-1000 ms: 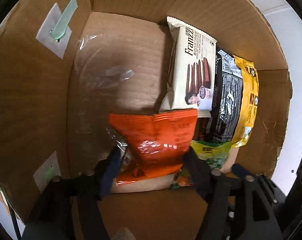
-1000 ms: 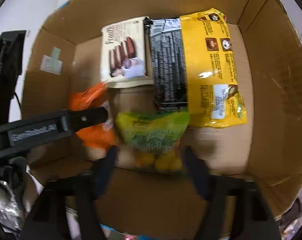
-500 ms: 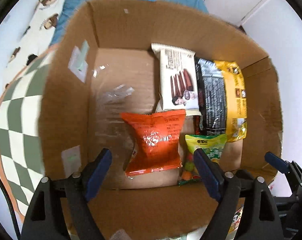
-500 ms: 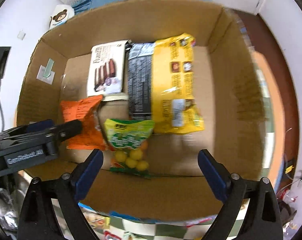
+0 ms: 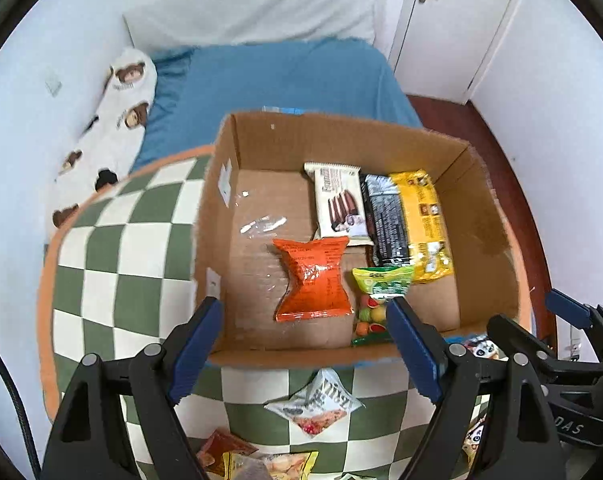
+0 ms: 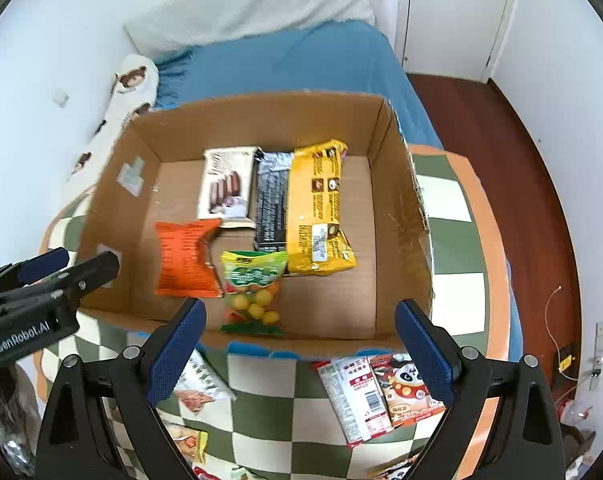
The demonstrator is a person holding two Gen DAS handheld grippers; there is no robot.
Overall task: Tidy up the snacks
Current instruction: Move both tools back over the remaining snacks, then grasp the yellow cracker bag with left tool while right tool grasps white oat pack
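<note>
An open cardboard box [image 5: 341, 140] [image 6: 261, 120] sits on a green-and-white checkered cloth [image 5: 141, 248]. On its floor lie an orange snack bag [image 5: 313, 280] [image 6: 185, 260] and a green candy bag [image 5: 381, 284] [image 6: 253, 276]. Behind them lie a white cookie pack [image 5: 339, 204], a black pack [image 5: 385, 220] and a yellow pack [image 5: 421, 220]. My left gripper [image 5: 303, 306] hovers open above the box's near wall, over the orange bag. My right gripper [image 6: 300, 308] hovers open over the candy bag. Neither holds anything.
Loose snack packs lie on the cloth in front of the box: a white one [image 5: 313, 404], panda-printed ones [image 6: 405, 388] and several more at the lower edge. Behind the box are a blue bed [image 5: 281, 76], a bear-print pillow [image 5: 113, 120] and a door [image 5: 453, 20].
Both grippers let go of their bags, the left the orange one and the right the green candy one. They opened and rose out of the box, so the room now shows.
</note>
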